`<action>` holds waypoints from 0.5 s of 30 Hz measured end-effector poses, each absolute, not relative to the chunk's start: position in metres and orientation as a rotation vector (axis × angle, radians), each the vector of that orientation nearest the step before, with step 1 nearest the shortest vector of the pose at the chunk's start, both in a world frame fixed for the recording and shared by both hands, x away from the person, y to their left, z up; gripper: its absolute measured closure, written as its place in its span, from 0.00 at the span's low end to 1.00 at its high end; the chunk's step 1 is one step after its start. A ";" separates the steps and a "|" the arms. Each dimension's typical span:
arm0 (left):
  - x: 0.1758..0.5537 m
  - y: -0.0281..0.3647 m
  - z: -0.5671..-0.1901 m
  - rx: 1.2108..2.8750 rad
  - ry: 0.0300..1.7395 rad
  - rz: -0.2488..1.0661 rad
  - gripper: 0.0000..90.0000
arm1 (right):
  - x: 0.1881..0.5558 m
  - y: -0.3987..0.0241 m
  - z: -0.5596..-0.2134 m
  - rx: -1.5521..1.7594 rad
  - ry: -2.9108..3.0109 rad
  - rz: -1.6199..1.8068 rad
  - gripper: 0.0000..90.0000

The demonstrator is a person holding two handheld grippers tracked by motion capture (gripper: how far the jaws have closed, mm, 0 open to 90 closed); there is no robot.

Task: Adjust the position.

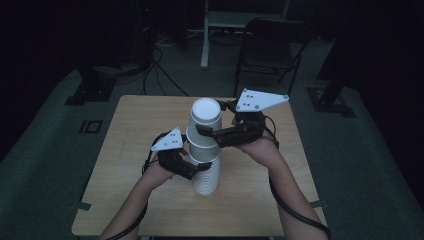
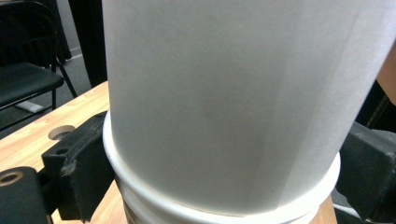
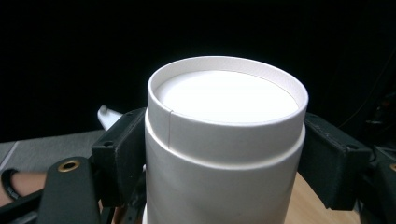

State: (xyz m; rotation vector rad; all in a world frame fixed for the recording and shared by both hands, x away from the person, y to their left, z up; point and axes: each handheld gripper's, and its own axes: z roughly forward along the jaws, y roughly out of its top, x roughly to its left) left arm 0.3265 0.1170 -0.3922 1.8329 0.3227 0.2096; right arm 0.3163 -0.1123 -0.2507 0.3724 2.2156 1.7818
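Cups (image 1: pixel 204 150) stacked upside down sit between your tongs: left tongs (image 1: pixel 196 167) pinch the lower stack, right tongs (image 1: pixel 209 131) pinch the top cup (image 1: pixel 205 119), barely lifted and still nested.

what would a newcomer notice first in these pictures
A tall stack of upturned white paper cups stands mid-table on the wooden table, bright in a dark room. The right tool clamps the top cup, while the left tool grips the stack lower down.
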 end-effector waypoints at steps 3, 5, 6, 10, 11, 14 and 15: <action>0.327 0.117 -0.392 1.834 0.322 0.210 0.07 | 0.314 -0.112 -0.244 0.360 2.210 1.785 0.25; 0.327 0.117 -0.392 1.835 0.323 0.208 0.07 | 0.312 -0.112 -0.239 0.351 2.203 1.780 0.25; 0.327 0.117 -0.392 1.834 0.324 0.209 0.07 | 0.311 -0.112 -0.237 0.344 2.201 1.776 0.25; 0.327 0.117 -0.392 1.834 0.323 0.209 0.07 | 0.309 -0.116 -0.231 0.341 2.191 1.809 0.25; 0.327 0.117 -0.392 1.835 0.323 0.208 0.07 | 0.307 -0.118 -0.226 0.338 2.182 1.815 0.25; 0.327 0.117 -0.392 1.838 0.323 0.210 0.07 | 0.305 -0.124 -0.221 0.337 2.164 1.819 0.25; 0.327 0.117 -0.392 1.838 0.323 0.210 0.07 | 0.304 -0.126 -0.219 0.343 2.153 1.815 0.25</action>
